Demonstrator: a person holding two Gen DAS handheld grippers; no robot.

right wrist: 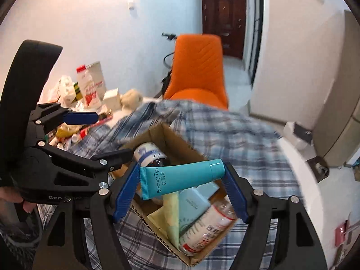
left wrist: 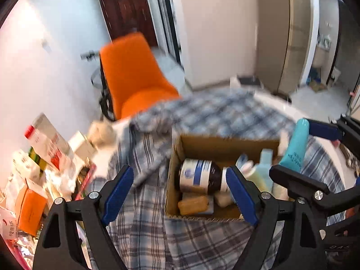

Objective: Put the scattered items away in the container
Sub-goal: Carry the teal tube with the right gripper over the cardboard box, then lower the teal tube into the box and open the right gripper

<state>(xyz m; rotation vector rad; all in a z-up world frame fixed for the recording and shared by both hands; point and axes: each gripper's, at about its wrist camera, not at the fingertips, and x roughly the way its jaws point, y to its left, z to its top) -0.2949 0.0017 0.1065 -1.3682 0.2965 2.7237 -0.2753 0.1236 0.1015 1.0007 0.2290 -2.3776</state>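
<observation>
A cardboard box [left wrist: 175, 157] sits on a plaid cloth; it also shows in the right wrist view [right wrist: 171, 144]. It holds a dark jar with a blue-white label [left wrist: 198, 176], a tan bar [left wrist: 193, 205], pale bottles and a red-labelled bottle [right wrist: 209, 229]. My right gripper [right wrist: 180, 177] is shut on a teal tube [right wrist: 180, 178] marked "Beauty Tips" and holds it crosswise above the box. The tube also shows in the left wrist view [left wrist: 294, 146]. My left gripper [left wrist: 182, 193] is open and empty, just in front of the box's left half.
A heap of cartons, bottles and packets [left wrist: 45, 157] lies left of the cloth, also in the right wrist view [right wrist: 87, 92]. An orange chair [left wrist: 132, 74] stands behind the table. A plaid cloth [left wrist: 225, 112] covers the round white table [right wrist: 315, 193].
</observation>
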